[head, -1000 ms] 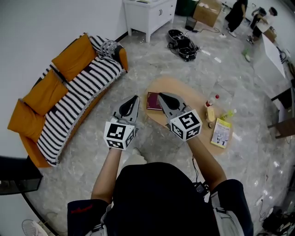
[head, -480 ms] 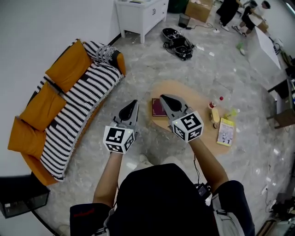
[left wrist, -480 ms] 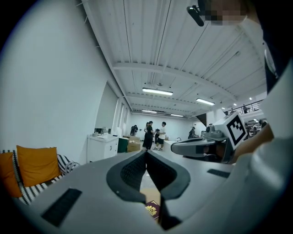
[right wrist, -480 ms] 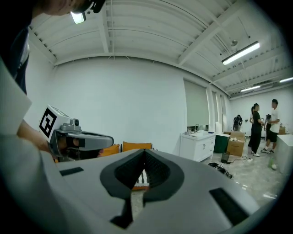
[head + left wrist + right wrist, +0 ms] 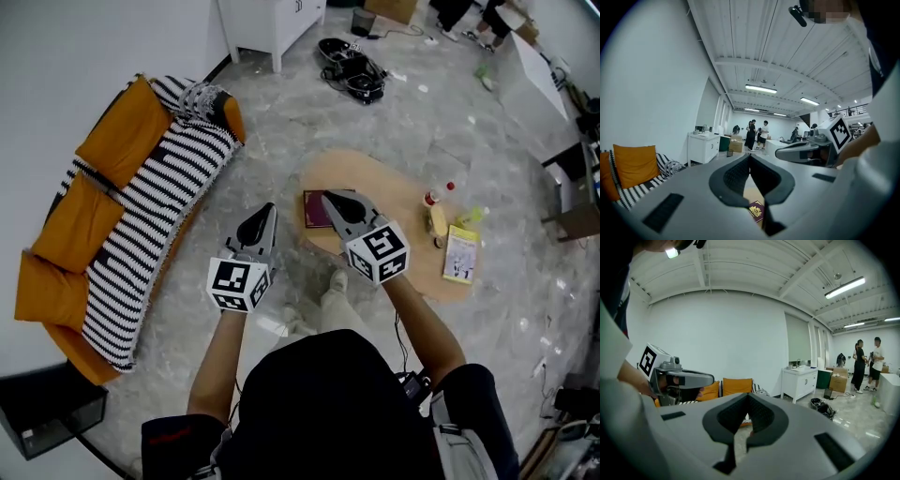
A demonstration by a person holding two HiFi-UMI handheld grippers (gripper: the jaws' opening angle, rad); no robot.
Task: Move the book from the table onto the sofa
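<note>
The left hand-held gripper [image 5: 268,208] hangs over the floor just beside the bench [image 5: 394,187], its jaws pressed together and empty. The right hand-held gripper [image 5: 326,195], likewise closed on nothing, hovers above the maroon book [image 5: 314,214]. The book lies flat at the bench's left end. Well apart to the left stands the orange sofa [image 5: 103,150].

Stepped nearer the surface [image 5: 394,192], carrying the left gripper [image 5: 269,210] and the right gripper [image 5: 328,198] forward and slightly lower. Put one shoe [image 5: 337,279] forward, now showing below and between the two grippers.
</note>
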